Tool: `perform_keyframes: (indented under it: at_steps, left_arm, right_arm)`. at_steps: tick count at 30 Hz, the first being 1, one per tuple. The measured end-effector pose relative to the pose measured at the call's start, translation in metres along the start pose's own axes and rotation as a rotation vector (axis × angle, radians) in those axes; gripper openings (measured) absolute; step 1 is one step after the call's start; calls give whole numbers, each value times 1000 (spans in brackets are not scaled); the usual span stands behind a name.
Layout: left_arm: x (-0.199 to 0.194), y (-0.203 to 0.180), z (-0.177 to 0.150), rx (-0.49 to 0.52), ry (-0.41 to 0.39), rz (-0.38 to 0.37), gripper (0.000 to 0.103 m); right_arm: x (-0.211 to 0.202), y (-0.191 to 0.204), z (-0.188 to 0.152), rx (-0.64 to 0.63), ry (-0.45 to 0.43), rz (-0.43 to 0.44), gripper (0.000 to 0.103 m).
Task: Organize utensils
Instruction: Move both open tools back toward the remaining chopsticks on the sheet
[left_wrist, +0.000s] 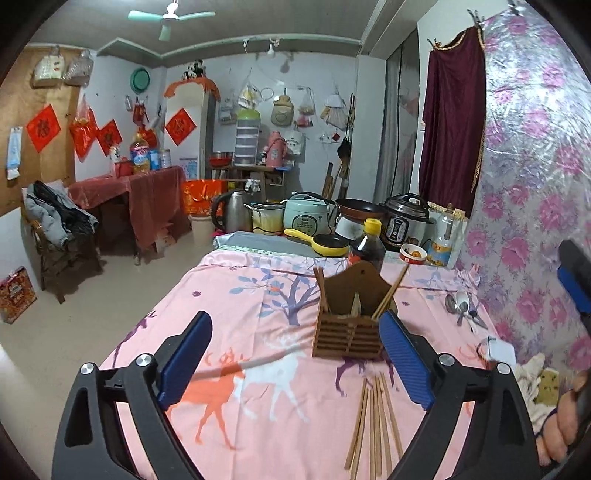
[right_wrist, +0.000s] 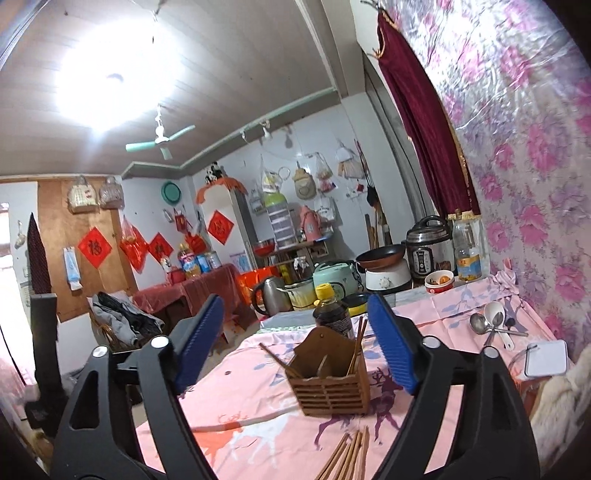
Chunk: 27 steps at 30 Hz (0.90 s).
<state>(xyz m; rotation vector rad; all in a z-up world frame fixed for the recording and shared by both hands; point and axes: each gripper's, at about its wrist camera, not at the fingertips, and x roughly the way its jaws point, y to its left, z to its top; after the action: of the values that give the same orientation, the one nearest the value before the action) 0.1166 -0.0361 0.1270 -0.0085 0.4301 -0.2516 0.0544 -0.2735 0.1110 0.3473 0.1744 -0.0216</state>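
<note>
A: Brown slatted wooden utensil holder (left_wrist: 347, 332) with the tall arched back sits upright on your pink deer-print tablecloth (left_wrist: 258, 295), at 12 o'clock from your left gripper (left_wrist: 295, 362), a bit toward the 1 o'clock finger. What's in it?

B: A few brown wooden chopsticks: some stand at its 9 o'clock side, one leans out toward 1 o'clock (left_wrist: 391, 291). Your right wrist view shows the same holder (right_wrist: 328, 376) with sticks slanting out at 10 and 12 o'clock.

A: Loose ones?

B: Bundle of brown wooden chopsticks (left_wrist: 373, 424) lying flat on the cloth at 6 o'clock from the holder, fanned a little, apart from it. They show low in your right view too (right_wrist: 351, 458).

A: Grippers?

B: Your left gripper has its blue-padded fingers spread wide, nothing between them, above the cloth. Your right gripper (right_wrist: 295, 343) is spread wide too, nothing gripped, the holder framed between its fingers.

A: Anything else?

B: Metal spoons with a white ceramic spoon (left_wrist: 461, 306) lie in a cluster at 3 o'clock from the holder, near the floral wall covering. A dark sauce bottle with a yellow cap (left_wrist: 367, 243) stands just behind the holder at 12 o'clock. A thin white streak crosses the cloth by your left gripper's 9 o'clock finger; blurred, can't tell what it is.
</note>
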Motion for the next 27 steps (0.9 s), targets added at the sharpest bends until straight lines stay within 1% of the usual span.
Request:
perform_keyframes:
  at_steps: [3, 6, 12, 16, 18, 22, 27]
  left_arm:
    - [-23, -6, -22, 13, -21, 25, 92]
    - [-47, -10, -46, 9, -45, 51, 96]
    - [-88, -9, -97, 6, -56, 77, 97]
    - [-108, -9, -129, 31, -86, 125, 97]
    - [-113, -11, -139, 56, -100, 142, 97]
    - [-118, -18, -149, 94, -145, 162, 97]
    - [-111, -27, -159, 132, -133, 149, 97]
  right_arm:
    - [-37, 5, -10, 4, -19, 8, 88]
    - [-66, 7, -22, 0, -23, 14, 91]
    - [-109, 18, -61, -22, 20, 34, 93]
    - [-128, 22, -95, -78, 36, -13, 93]
    - [-131, 24, -110, -121, 42, -56, 94]
    - [-120, 32, -128, -201, 63, -119, 94]
    - [-114, 25, -140, -182, 98, -139, 94]
